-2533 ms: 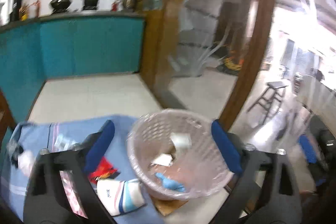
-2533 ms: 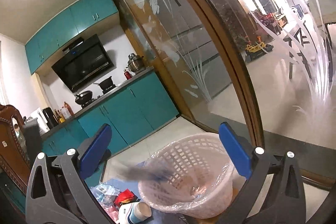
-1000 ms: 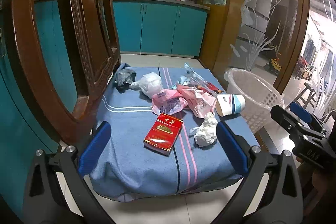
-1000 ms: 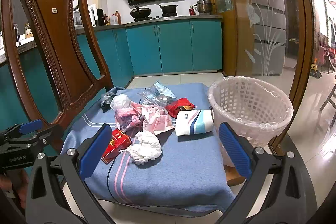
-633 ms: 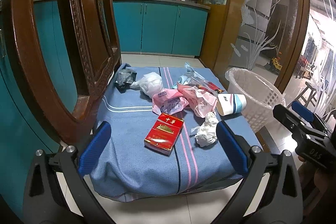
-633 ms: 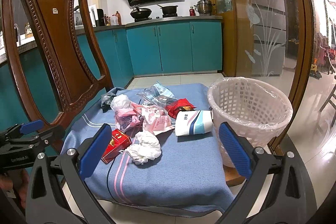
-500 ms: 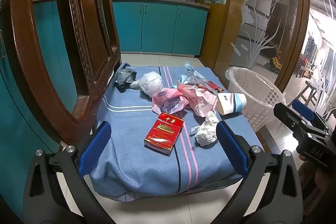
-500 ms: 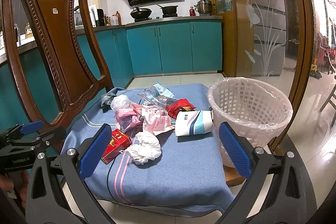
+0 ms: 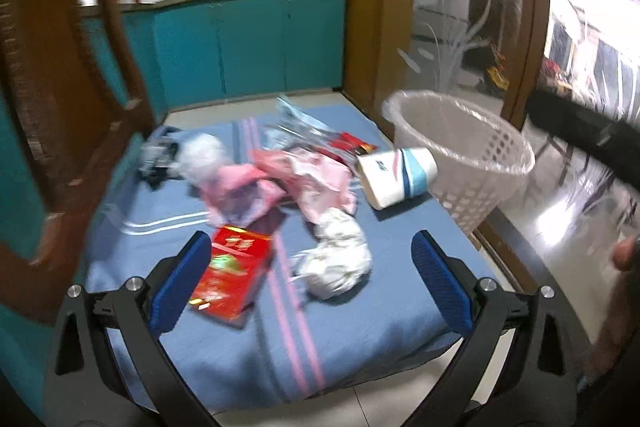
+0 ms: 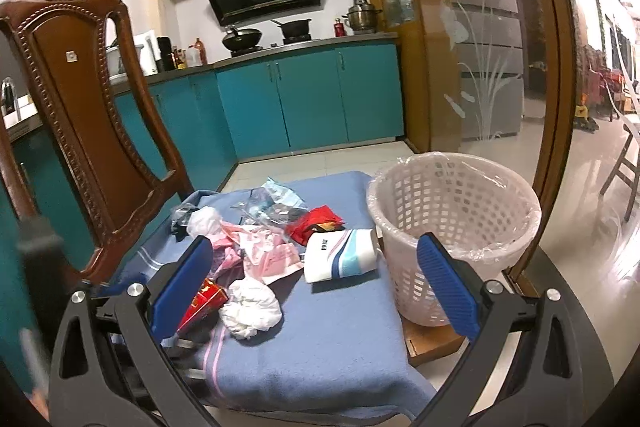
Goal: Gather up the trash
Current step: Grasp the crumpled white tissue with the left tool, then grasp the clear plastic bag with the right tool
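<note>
Trash lies on a blue cloth point(image 9: 352, 331) point(image 10: 332, 351): a red box point(image 9: 232, 275) point(image 10: 202, 303), a crumpled white tissue point(image 9: 336, 263) point(image 10: 250, 309), pink wrappers point(image 9: 276, 187) point(image 10: 260, 251), a paper cup on its side point(image 9: 394, 177) point(image 10: 340, 255), a red packet point(image 10: 318, 221), clear plastic point(image 10: 272, 205). A white lined basket point(image 9: 468, 163) point(image 10: 452, 219) stands at the cloth's right edge. My left gripper point(image 9: 310, 287) is open and empty, low over the red box and tissue. My right gripper point(image 10: 314, 287) is open and empty, back from the cloth's front.
A carved wooden chair back point(image 10: 80, 115) point(image 9: 52, 107) rises at the left. Teal kitchen cabinets point(image 10: 304, 99) stand behind. A glass door with a wooden frame point(image 10: 556, 67) is at the right. The other gripper shows as a dark blur in the left wrist view point(image 9: 584, 135).
My left gripper has moved forward and down toward the red box and tissue; its view is blurred by motion. My right gripper has edged slightly closer. The trash has not moved.
</note>
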`<state>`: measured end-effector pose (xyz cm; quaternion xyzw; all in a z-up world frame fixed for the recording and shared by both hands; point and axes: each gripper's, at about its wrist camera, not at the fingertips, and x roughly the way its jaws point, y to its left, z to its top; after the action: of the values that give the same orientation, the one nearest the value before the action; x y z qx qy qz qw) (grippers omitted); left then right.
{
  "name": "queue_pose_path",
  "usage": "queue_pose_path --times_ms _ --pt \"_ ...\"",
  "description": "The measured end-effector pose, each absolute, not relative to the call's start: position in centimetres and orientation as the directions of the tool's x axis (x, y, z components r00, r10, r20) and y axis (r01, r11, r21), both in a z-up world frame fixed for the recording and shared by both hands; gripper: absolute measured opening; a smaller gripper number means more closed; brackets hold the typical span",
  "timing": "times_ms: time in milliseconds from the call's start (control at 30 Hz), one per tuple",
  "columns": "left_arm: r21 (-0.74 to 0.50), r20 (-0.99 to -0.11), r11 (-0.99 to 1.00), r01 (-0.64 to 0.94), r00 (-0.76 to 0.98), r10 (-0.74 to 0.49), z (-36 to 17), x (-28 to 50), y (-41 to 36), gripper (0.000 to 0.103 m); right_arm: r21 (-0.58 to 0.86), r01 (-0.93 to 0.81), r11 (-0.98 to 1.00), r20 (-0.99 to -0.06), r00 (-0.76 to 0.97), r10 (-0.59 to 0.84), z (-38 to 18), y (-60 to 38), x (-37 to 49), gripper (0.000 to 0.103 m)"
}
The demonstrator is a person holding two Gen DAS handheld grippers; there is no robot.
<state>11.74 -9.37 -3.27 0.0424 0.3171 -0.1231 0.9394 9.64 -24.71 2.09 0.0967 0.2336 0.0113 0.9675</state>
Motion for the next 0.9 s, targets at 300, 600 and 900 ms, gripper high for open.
queue_pose_path --times_ms 300,600,900 --pt "-0.005 -0.735 0.949 0.315 0.642 -0.217 -8.7 15.8 -12.0 0.023 0.191 0.018 0.981 -0.459 0.885 0.073 2.2 -24.7 10.6 0.100" --pt "-0.056 -0.508 0.980 0.193 0.839 -0.194 2.5 9.6 -2.8 0.021 0.102 -0.108 0.989 -0.533 0.833 0.146 0.7 -21.4 17.2 0.100" --pt "-0.063 -0.403 0.996 0.056 0.912 -0.077 5.3 8.3 2.9 0.021 -0.016 -0.205 0.979 -0.649 0.746 0.146 -2.0 -15.2 25.6 0.094"
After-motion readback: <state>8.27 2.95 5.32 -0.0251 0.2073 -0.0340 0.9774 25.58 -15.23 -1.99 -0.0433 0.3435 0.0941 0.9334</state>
